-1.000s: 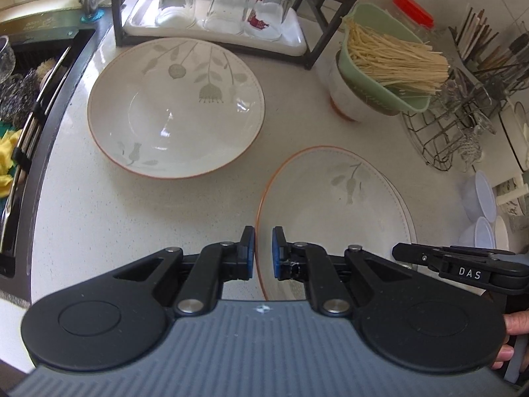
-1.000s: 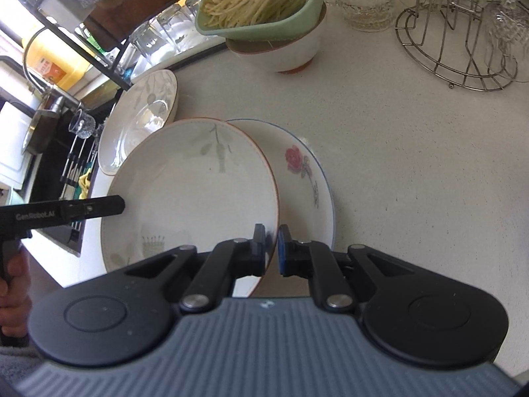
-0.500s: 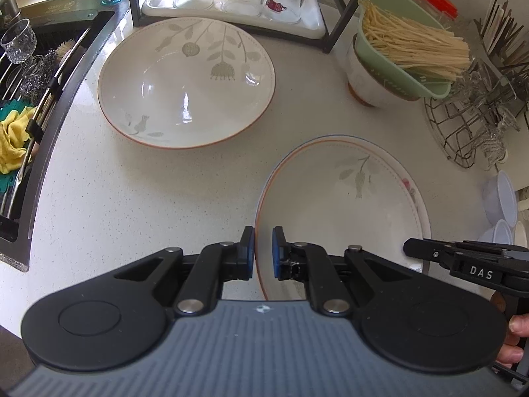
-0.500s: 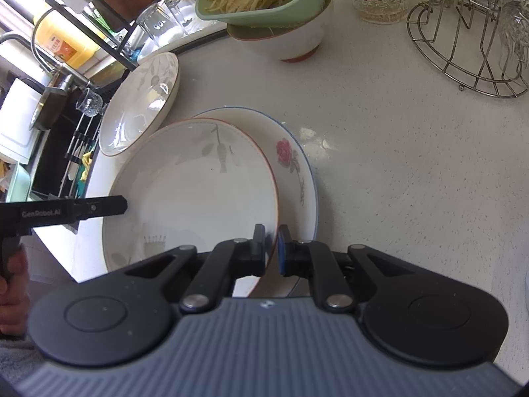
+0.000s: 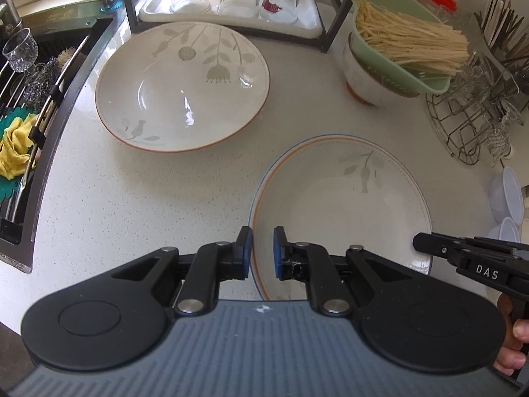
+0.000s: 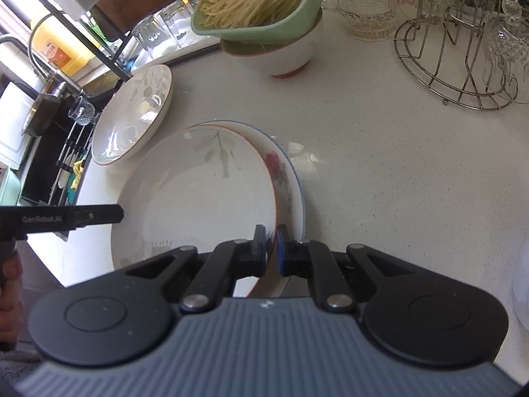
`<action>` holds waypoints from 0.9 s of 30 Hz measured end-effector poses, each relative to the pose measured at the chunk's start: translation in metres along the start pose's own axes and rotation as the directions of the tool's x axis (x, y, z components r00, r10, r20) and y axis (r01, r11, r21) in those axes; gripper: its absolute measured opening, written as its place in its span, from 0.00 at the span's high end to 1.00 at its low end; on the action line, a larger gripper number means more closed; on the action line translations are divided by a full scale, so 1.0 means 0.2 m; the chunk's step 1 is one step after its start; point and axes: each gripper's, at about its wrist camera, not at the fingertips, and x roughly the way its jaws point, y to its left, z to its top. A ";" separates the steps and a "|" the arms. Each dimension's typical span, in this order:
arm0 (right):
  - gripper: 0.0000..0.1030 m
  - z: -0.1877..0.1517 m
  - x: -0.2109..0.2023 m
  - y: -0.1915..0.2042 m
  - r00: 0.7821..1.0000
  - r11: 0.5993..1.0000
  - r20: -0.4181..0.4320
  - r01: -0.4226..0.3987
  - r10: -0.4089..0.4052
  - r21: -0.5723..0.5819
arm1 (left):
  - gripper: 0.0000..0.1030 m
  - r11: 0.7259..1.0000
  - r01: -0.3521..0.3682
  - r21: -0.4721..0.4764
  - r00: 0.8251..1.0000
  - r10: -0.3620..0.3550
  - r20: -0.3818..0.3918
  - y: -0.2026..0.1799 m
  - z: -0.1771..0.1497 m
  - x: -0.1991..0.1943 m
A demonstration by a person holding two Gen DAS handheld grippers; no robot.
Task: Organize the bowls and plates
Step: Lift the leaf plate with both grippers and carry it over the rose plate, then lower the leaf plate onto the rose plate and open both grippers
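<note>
Cream leaf-patterned plate with orange rim (image 6: pixel 198 192), lower centre of the right wrist view, sits nearly nested on a white rose-patterned plate with blue rim (image 6: pixel 284 178) on the speckled white surface (image 6: pixel 396 165). Right gripper (image 6: pixel 271 248): jaws clenched on the leaf plate's near-right rim. Left gripper (image 5: pixel 263 249): jaws straddle the opposite rim, narrow, pads appear still gripping. Judgement: two-sided hold keeps the plate level while it settles. Large cream floral shallow bowl (image 5: pixel 182 89) lies apart, upper left, not yet stacked.
</note>
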 end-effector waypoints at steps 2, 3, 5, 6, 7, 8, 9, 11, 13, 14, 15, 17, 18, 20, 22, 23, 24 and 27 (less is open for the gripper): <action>0.92 -0.01 -0.03 0.00 1.000 1.000 0.020 0.005 -0.005 0.007 | 0.86 1.000 0.020 -0.010 1.000 -0.020 0.011 0.00 -0.01 -0.03; 0.92 0.00 -0.04 0.00 0.999 1.000 0.035 0.009 -0.009 0.004 | 0.86 1.000 0.023 -0.004 1.000 -0.023 0.019 -0.01 -0.02 -0.05; 0.92 0.00 -0.08 0.02 0.997 1.000 0.071 0.014 -0.013 -0.002 | 0.86 1.000 0.023 0.008 0.999 -0.023 0.037 -0.03 -0.03 -0.08; 0.92 0.01 -0.10 0.02 0.996 1.000 0.083 0.007 -0.007 -0.001 | 0.86 1.000 0.030 0.009 0.998 -0.030 0.046 -0.04 -0.03 -0.11; 0.92 0.01 -0.12 0.02 0.995 1.000 0.095 0.004 -0.004 0.002 | 0.86 0.999 0.036 0.009 0.998 -0.036 0.055 -0.05 -0.03 -0.13; 0.92 0.02 -0.14 0.03 0.994 1.000 0.108 0.006 -0.006 0.001 | 0.86 0.999 0.039 0.010 0.997 -0.039 0.068 -0.06 -0.03 -0.16; 0.92 0.02 -0.15 0.04 0.993 1.000 0.119 0.010 -0.009 -0.005 | 0.86 0.999 0.040 0.013 0.996 -0.041 0.079 -0.07 -0.03 -0.18; 0.92 0.03 -0.19 0.05 0.990 1.000 0.140 0.016 -0.014 -0.009 | 0.86 0.999 0.049 0.011 0.993 -0.050 0.106 -0.08 -0.03 -0.24; 0.92 0.03 -0.23 0.06 0.987 1.000 0.158 0.011 -0.010 -0.003 | 0.86 0.999 0.047 0.005 0.990 -0.047 0.136 -0.11 -0.02 -0.30; 0.92 0.04 -0.26 0.06 0.986 1.000 0.169 0.009 -0.009 -0.002 | 0.86 0.999 0.041 0.007 0.986 -0.041 0.161 -0.12 -0.03 -0.35; 0.92 0.04 -0.29 0.07 0.984 1.000 0.180 0.007 -0.006 -0.004 | 0.86 0.999 0.038 0.014 0.983 -0.040 0.180 -0.14 -0.02 -0.39; 0.92 0.05 -0.35 0.09 0.978 1.000 0.208 0.002 0.000 -0.012 | 0.86 0.999 0.049 0.017 0.977 -0.051 0.209 -0.16 -0.03 -0.46; 0.92 0.05 -0.38 0.10 0.975 1.000 0.222 0.004 0.000 -0.018 | 0.86 0.998 0.057 0.018 0.973 -0.060 0.221 -0.17 -0.02 -0.49; 0.92 0.05 -0.45 0.12 0.969 1.000 0.249 0.002 0.005 -0.027 | 0.86 0.998 0.057 0.026 0.967 -0.062 0.247 -0.20 -0.03 -0.56; 0.92 0.06 -0.51 0.14 0.962 0.999 0.272 -0.005 0.013 -0.032 | 0.86 0.998 0.054 0.034 0.959 -0.062 0.275 -0.23 -0.04 -0.63; 0.92 0.06 -0.54 0.15 0.959 0.999 0.283 -0.005 0.016 -0.039 | 0.86 0.998 0.055 0.031 0.956 -0.061 0.288 -0.23 -0.04 -0.65; 0.92 0.06 -0.56 0.16 0.956 0.999 0.294 -0.004 0.017 -0.045 | 0.86 0.998 0.052 0.027 0.953 -0.058 0.298 -0.24 -0.04 -0.68; 0.92 0.06 -0.64 0.19 0.948 0.998 0.317 -0.012 0.029 -0.056 | 0.86 0.999 0.031 0.042 0.939 -0.043 0.341 -0.28 -0.06 -0.76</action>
